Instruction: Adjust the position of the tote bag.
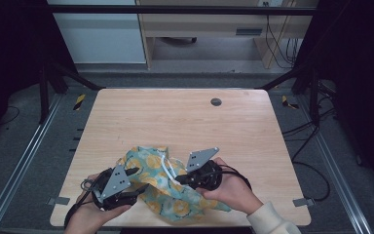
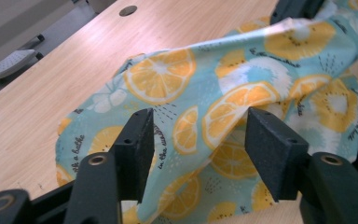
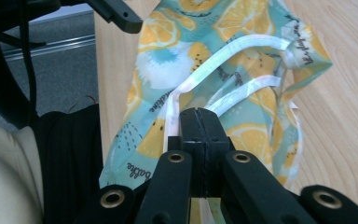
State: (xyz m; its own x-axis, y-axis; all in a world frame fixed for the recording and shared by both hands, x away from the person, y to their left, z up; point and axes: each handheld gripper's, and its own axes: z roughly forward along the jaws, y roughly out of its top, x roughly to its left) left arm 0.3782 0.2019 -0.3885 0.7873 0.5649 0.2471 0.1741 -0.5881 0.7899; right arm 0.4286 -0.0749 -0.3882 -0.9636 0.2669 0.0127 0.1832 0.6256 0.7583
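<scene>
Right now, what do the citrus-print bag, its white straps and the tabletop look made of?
Teal bag with orange-slice print: looks like thin woven cloth, matte; it folds and drapes in soft creases. White flat straps: probably ribbon or tape, slightly shiny, lying flat in loops; the shut right gripper pinches the bag by them. Light tabletop: wood-grain look, smooth, likely laminate, though that is uncertain.

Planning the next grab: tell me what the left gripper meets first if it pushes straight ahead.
Most likely the citrus-print cloth: a fold already lies between the left gripper's open jaws, seemingly untouched by the pads.
</scene>
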